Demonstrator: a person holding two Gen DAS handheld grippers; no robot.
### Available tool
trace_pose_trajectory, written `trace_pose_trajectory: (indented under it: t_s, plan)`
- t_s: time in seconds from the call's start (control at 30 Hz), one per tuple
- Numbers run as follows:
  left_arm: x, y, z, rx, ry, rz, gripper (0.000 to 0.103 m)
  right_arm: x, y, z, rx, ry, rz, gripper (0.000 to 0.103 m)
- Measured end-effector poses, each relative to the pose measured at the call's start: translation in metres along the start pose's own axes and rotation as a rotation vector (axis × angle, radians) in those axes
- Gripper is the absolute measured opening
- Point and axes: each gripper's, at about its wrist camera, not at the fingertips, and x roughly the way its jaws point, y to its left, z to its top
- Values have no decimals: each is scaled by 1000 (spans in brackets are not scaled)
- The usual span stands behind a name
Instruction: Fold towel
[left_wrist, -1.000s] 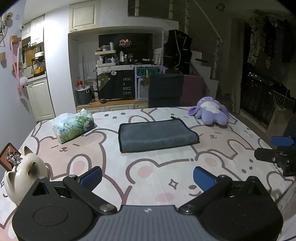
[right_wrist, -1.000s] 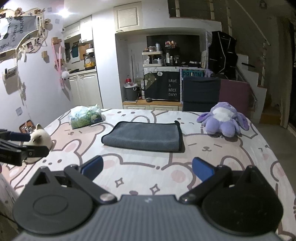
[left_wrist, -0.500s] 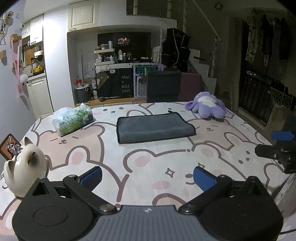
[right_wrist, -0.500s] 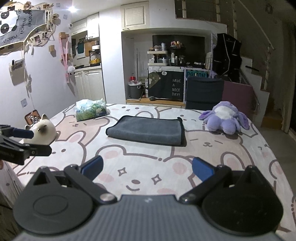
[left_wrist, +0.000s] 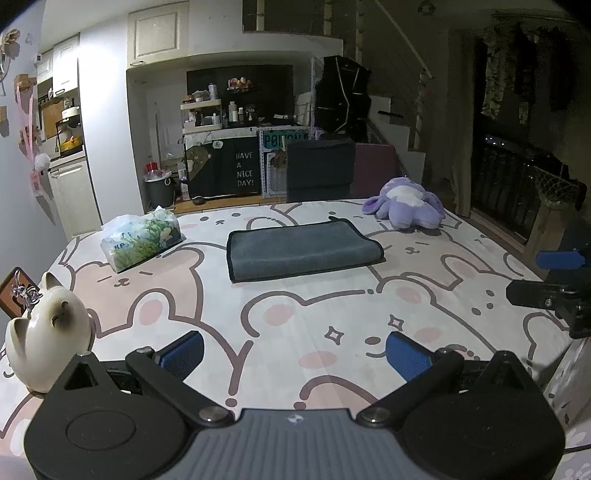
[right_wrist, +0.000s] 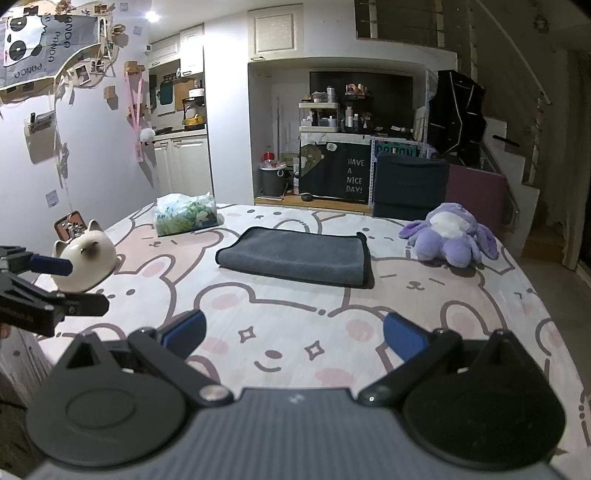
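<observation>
A dark grey towel (left_wrist: 301, 248) lies folded into a flat rectangle in the middle of the table with the bear-print cloth (left_wrist: 280, 317); it also shows in the right wrist view (right_wrist: 297, 255). My left gripper (left_wrist: 294, 353) is open and empty above the near edge of the table, well short of the towel. My right gripper (right_wrist: 293, 338) is open and empty too, also near the front edge. Each gripper shows at the side of the other's view: the right one (left_wrist: 546, 280), the left one (right_wrist: 48, 284).
A white cat figurine (left_wrist: 44, 338) stands at the near left. A tissue pack (left_wrist: 142, 238) lies at the far left. A purple plush toy (left_wrist: 404, 208) sits at the far right. A dark chair (left_wrist: 319, 170) stands behind the table.
Both grippers have drawn back toward the near edge of the table, so the towel looks farther away. The towel has not moved.
</observation>
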Motion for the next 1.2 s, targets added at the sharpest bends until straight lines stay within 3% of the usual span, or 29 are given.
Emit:
trace_pose_trajectory:
  t_s: [1.2]
  plan:
    - [-1, -1, 1, -3, -5, -13, 103, 1, 1, -4, -10, 4, 7, 103]
